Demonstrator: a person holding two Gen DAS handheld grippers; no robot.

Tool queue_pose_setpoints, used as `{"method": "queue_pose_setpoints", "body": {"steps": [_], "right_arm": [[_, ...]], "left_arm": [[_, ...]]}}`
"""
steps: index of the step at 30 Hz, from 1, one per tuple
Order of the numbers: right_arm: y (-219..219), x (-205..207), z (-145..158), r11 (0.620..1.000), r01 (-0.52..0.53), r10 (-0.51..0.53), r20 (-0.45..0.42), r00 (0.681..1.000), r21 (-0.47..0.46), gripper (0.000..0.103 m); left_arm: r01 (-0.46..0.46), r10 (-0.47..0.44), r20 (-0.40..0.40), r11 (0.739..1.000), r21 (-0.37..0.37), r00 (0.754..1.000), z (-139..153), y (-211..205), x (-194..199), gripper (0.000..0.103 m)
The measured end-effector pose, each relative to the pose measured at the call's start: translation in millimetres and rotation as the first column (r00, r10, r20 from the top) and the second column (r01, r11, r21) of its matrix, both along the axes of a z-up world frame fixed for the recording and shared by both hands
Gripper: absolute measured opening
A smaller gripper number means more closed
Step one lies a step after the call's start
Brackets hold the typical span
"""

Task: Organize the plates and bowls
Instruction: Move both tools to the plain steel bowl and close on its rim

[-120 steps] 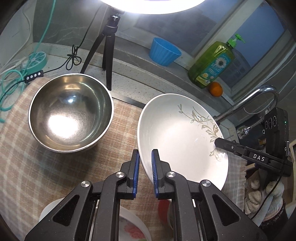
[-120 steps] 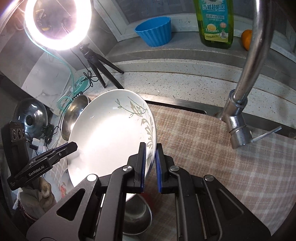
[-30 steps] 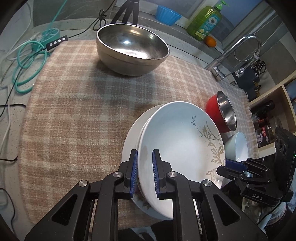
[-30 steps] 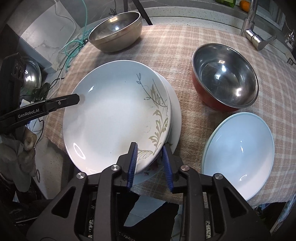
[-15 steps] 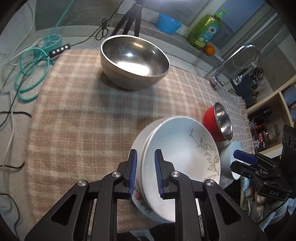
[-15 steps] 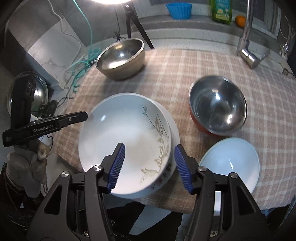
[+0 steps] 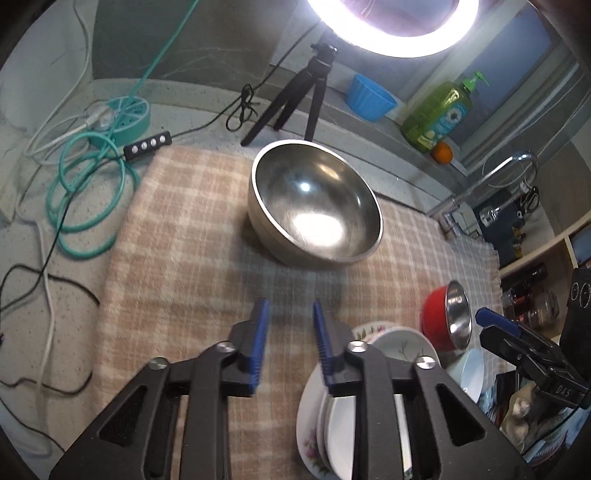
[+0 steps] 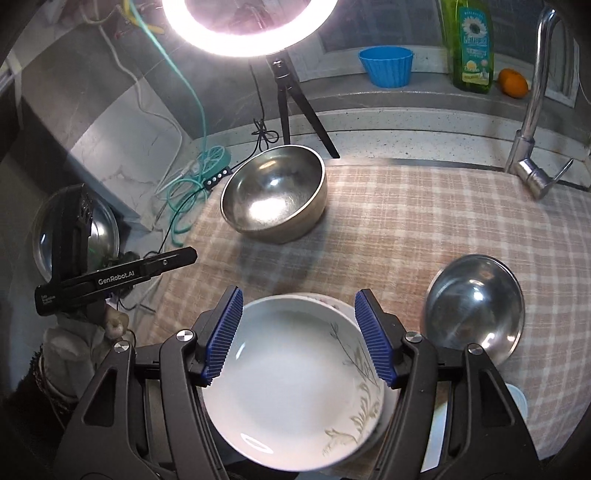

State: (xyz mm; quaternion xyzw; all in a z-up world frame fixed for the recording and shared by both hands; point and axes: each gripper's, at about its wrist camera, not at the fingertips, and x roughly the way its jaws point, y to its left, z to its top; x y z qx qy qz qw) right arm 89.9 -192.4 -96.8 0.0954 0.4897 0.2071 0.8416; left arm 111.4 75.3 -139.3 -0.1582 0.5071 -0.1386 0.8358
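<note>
Looking along the left tongs [image 7: 288, 332], I see them parted and holding nothing; the plates [image 7: 332, 424] sit stacked at the cloth's [image 7: 177, 258] near edge, the steel bowl [image 7: 314, 218] toward its far edge. From the right tongs [image 8: 299, 339], spread wide and empty above the stack, the red bowl [image 8: 474, 306] sits near the right edge. Plates look done; bowls likely come next, calling for a rim grasp. A ring light [image 8: 251, 26] and faucet [image 8: 532, 122] stand behind.

Left gripper [image 7: 288, 347] — matte black linkage arms with triangular cut-outs, silver screws at the pivots, ribbed blue pads [image 7: 260, 341] lining its fingers. Right gripper [image 8: 299, 338] matches — same black frame, silver screws, ribbed blue pads [image 8: 224, 334]; "GenRobot.AI" is printed along the left one's side.
</note>
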Motion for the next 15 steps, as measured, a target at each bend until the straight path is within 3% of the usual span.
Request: {"method": "queue_pose_setpoints", "body": {"steps": [6,9,15], "right_arm": [[4.1,37.8,-7.1,0.995,0.059,-0.056,-0.033,0.998,0.086,0.066],[10.1,58.7,-12.9,0.993,0.072,-0.068,-0.044,0.997,0.093,0.065],[18.9,89.3,-30.5,0.992,0.095,-0.088,-0.085,0.993,0.083,0.052]], "left_arm": [[-0.048,0.048,0.009,0.999,-0.012,0.999,-2.1,11.8,34.3,0.031],[-0.088,0.087,-0.026,0.995,-0.04,0.996,-8.2,18.8,52.4,0.031],[-0.119,0.116,-0.061,0.991,-0.059,0.991,-17.5,22.0,76.4,0.031]]}}
